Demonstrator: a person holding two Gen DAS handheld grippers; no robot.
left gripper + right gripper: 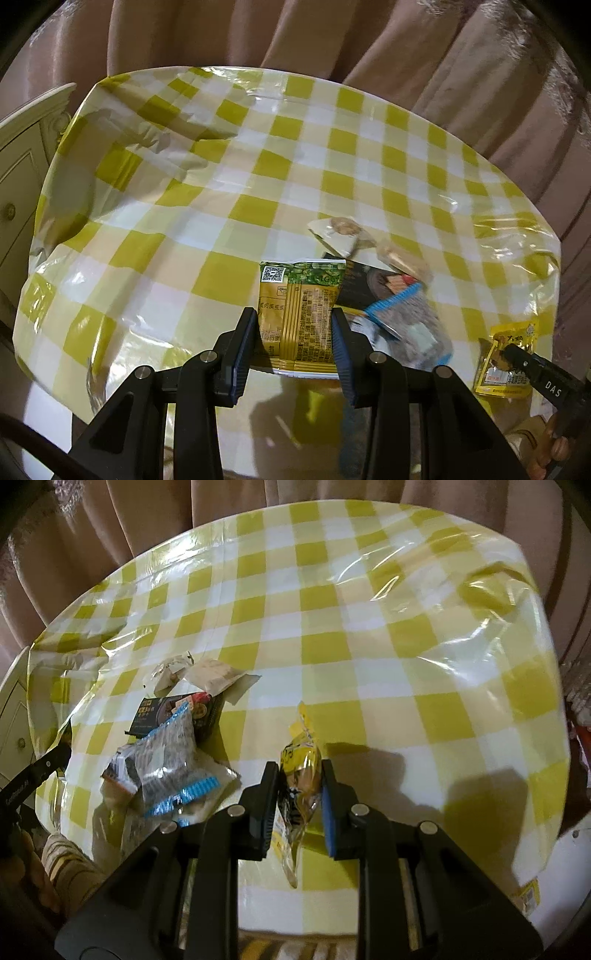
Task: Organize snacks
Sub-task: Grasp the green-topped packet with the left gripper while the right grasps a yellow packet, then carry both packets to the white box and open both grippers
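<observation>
Mid-sort, both hands loaded, carry step in hand.

Round surface (229, 177) under glossy yellow-and-white checked plastic cloth; large bare area on far side of the snack pile.

Snack pile (173, 746) of loose packets as landmark: black printed box, clear pouch with blue serrated edges on top, pale crumpled wrappers just beyond. Untouched, not yet sorted.

Left tool (295, 332) clenched on flat gold-and-green foil sachet (301, 306), printed back facing camera, held off the cloth just left of the pile.

Right tool (299, 794) clamped fully on crinkled yellow clear-film packet (301, 760), held edge-on, lifted, just right of the pile.

Probable next: carry each packet clear of the pile to separate bare spots, lower flat, release. Needs level set-down; thin film likely to slip or fold. No bin or tray visible, so destination can't be told.
</observation>
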